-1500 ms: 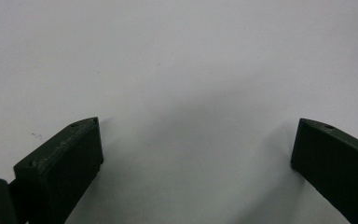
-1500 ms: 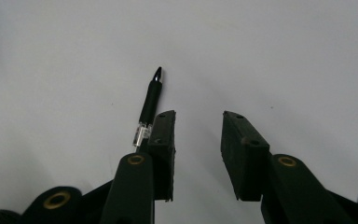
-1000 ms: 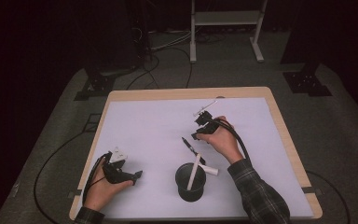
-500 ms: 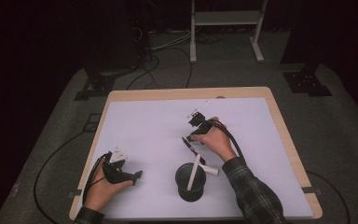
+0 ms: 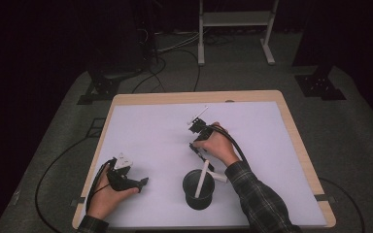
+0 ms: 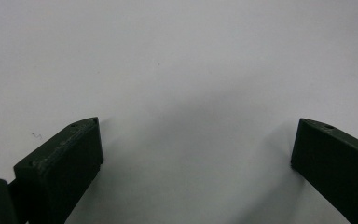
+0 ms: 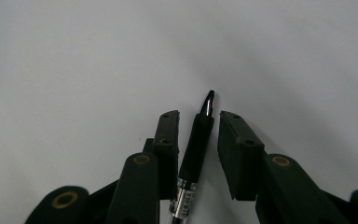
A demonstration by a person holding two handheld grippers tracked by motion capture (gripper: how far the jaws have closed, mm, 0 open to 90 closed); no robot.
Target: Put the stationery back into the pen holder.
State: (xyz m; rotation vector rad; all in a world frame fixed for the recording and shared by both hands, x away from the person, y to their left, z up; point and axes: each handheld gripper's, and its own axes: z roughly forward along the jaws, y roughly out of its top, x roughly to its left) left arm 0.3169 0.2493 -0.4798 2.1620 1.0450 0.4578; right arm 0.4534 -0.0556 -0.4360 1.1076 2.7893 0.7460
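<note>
White matting covers the wood-edged table (image 5: pixel 291 126), and on it, near the person's edge, stands a black pen cup (image 5: pixel 198 188) with one white pen (image 5: pixel 202 178) leaning out of it. Compared with a second ago, the right hand has carried the right gripper (image 5: pixel 197 145) leftward and nearer to the cup, so that its nose now hangs just beyond the cup's far rim; I judge this to be the carry toward dropping a second pen in, with the lowering into the cup left to do. The left gripper (image 5: pixel 137 183) rests in the same spot as before, well apart from the cup at the table's near left. The high view gives the cup and the layout but leaves the held thing as a dark sliver; the right gripper view settles it, showing a black pen (image 7: pixel 196 144) with a rubber grip and a silver band lying between the two jaws, its tip poking out beyond them over bare white surface, the jaws drawn in narrowly around it, the left one against the barrel. The left gripper view shows its jaws spread wide with nothing between them.
</note>
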